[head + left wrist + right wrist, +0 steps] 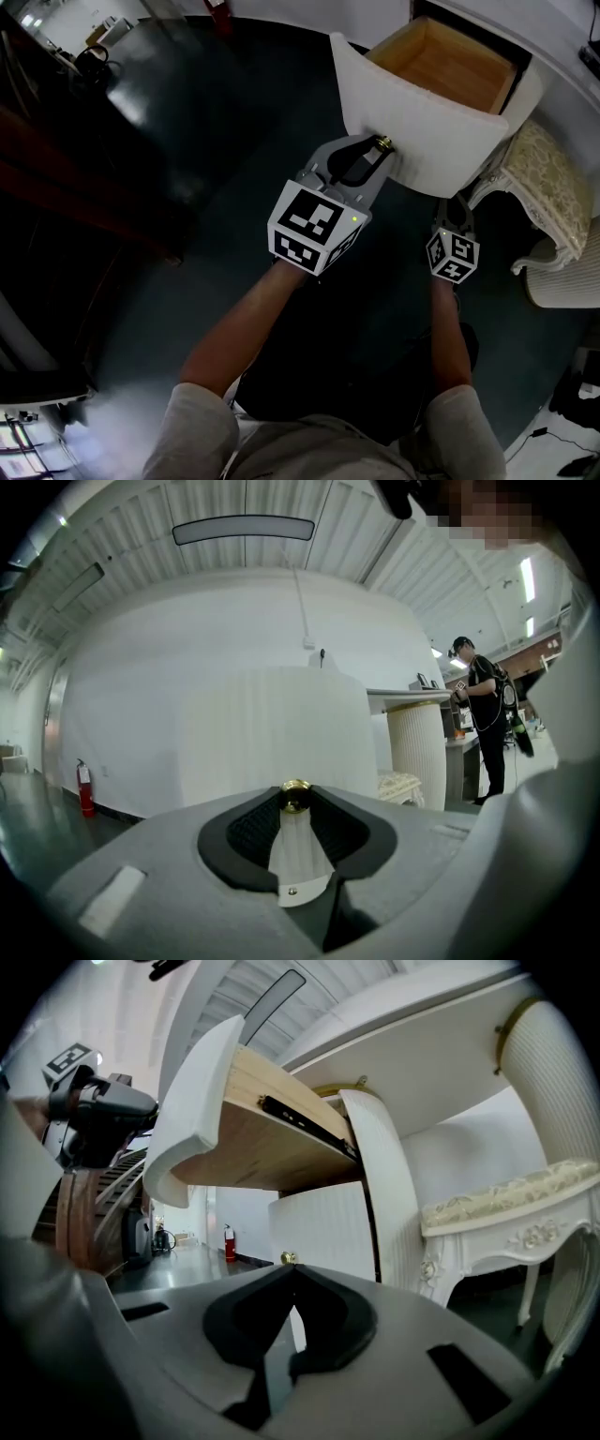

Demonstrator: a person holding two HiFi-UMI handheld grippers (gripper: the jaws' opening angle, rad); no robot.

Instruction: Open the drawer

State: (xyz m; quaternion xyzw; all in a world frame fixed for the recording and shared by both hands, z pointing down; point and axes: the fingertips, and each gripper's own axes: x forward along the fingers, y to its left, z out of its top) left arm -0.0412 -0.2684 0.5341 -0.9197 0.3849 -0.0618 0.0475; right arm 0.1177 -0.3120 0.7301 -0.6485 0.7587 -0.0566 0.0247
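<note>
The white drawer [441, 141] with a curved front stands pulled out, its bare wooden inside [445, 64] showing from above. On its front sits a small brass knob [382, 143], and my left gripper [378, 152] is shut on it, pointing level. In the left gripper view the knob [296, 797] sits right between the tips of my left gripper [296, 805]. My right gripper [454, 211] hangs lower, under the drawer's right corner, shut and holding nothing. In the right gripper view my right gripper [292, 1271] faces a lower cabinet front with a second brass knob [288, 1258] beyond it, not touching.
The drawer belongs to a white dressing table [441, 1044] with a carved leg. A cream cushioned stool [548, 183] stands at the right, a white chair [562, 281] nearer. Dark wooden furniture [56, 187] lines the left. A person [483, 714] stands far off; a fire extinguisher [85, 785] stands by the wall.
</note>
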